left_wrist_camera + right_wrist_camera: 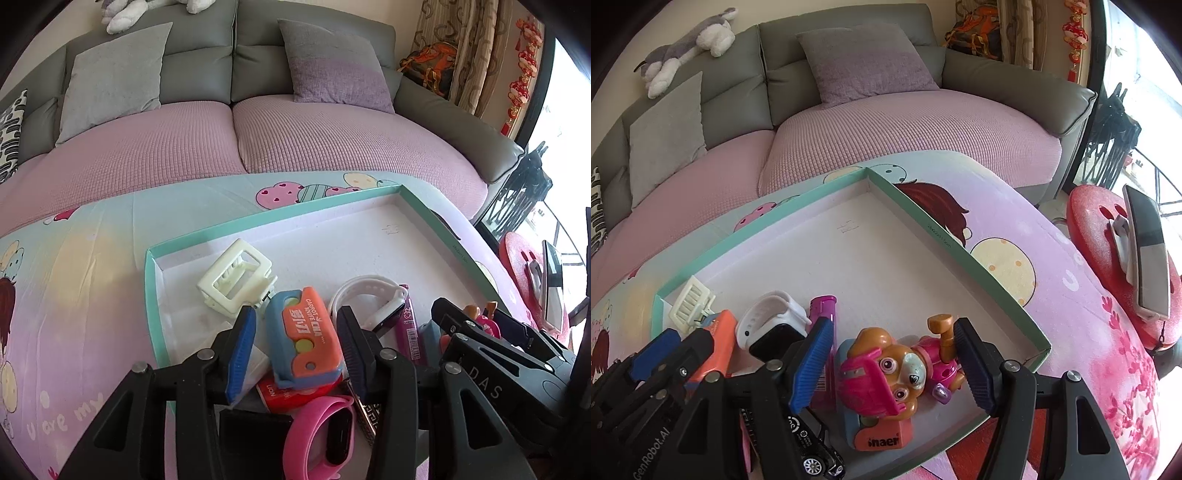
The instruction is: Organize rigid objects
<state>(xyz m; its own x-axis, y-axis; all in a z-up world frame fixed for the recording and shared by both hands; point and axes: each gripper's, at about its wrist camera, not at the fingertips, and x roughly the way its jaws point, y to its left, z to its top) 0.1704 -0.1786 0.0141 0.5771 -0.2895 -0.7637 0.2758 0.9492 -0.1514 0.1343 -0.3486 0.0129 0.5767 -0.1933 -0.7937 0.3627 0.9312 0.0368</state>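
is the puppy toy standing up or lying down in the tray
Lying down. In the right wrist view the puppy toy rests on its back inside the tray, face up, one leg pointing away.

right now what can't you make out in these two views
- Red item, left wrist view: under the orange and blue toy knife; only an edge shows.
- Toy car, right wrist view: cut by the bottom edge and the right tool.
- Purple tube, right wrist view: label too small to read.
- Left tool: whether its pads touch the knife.
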